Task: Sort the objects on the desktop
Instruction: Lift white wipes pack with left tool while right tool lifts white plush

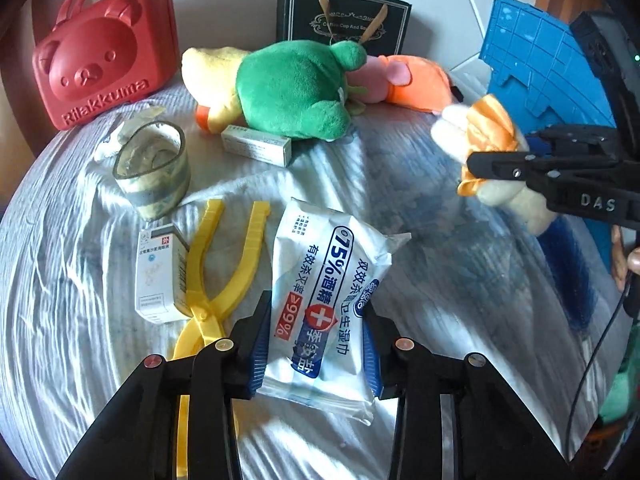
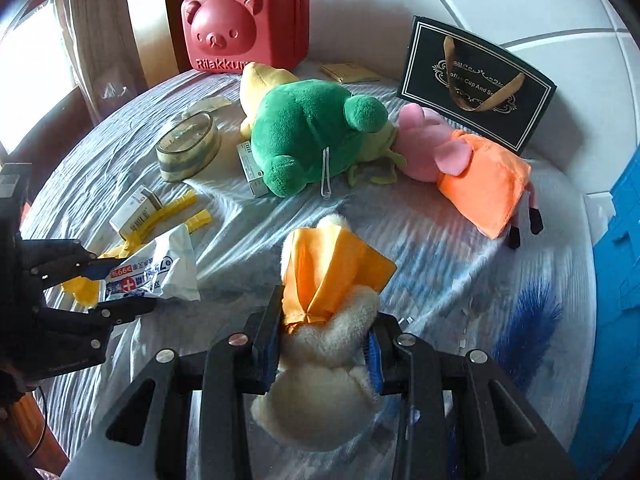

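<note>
With the left gripper pinching the slick wipes pack by its near end and the right gripper squeezing the cream plush, either looks liable to slip free.

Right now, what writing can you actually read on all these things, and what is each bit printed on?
"Rilakkuma": red bear case.
"Coffee Cup And S…", the rest hidden by its ribbon handle: black gift bag.
"75%", "≥99%", Chinese characters, and a red cross sign: wipes pack held in the left gripper.
"DAS": right gripper, seen from the left camera.
Small boxes: print too small to read.
</note>
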{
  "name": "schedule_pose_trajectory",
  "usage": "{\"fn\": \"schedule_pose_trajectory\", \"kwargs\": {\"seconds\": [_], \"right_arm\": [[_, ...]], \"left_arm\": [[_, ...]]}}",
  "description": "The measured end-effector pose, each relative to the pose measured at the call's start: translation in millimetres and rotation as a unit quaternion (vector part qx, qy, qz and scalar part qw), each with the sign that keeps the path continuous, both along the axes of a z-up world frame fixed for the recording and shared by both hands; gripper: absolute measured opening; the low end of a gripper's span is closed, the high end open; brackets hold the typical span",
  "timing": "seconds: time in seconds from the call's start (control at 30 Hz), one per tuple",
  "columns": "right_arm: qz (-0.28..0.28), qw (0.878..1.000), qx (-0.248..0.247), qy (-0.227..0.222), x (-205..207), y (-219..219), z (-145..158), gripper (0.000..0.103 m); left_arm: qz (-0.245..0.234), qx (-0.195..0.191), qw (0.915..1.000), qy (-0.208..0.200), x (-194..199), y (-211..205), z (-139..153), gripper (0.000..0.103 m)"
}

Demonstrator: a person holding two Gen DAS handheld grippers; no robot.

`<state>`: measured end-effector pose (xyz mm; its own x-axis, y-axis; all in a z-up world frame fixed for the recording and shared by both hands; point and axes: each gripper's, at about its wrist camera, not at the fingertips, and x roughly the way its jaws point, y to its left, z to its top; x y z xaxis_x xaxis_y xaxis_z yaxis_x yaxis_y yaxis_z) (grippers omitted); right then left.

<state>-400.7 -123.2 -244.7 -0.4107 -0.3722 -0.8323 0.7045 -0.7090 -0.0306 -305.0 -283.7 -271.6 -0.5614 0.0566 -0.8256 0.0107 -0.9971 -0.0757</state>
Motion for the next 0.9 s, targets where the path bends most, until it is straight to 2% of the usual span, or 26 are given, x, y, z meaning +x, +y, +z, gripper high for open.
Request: {"fn": "schedule_pose_trajectory", "kwargs": {"seconds": [0.13,0.23,0.4,0.57,0.7,0.9], "right_arm": [[-0.002,1.000,-0.012,-0.007,12,-3,-3,0.034],[0.006,1.000,-0.015,-0.011,25,-7,-4,0.034],[-0.015,0.999,-0.044,-0.001,37,2,16,0.034],[-0.051,0.996,-0.062,0.033,50,24,58,0.034],[-0.088,0.990,-0.080,0.076,67,52,103,0.034],[-0.158,0.970,-0.100,0.154,98,113,174,0.034]], "left_arm": [[-0.007,-0.011,0.9995,0.030,15,8,26,0.037],[0.002,-0.020,0.9993,0.032,20,6,36,0.037],[0.000,-0.040,0.9978,0.053,30,19,61,0.036],[-0.020,-0.044,0.9949,0.088,28,41,97,0.035],[-0.057,-0.044,0.9892,0.128,26,64,135,0.035],[-0.139,-0.040,0.9680,0.205,21,126,198,0.035]]}}
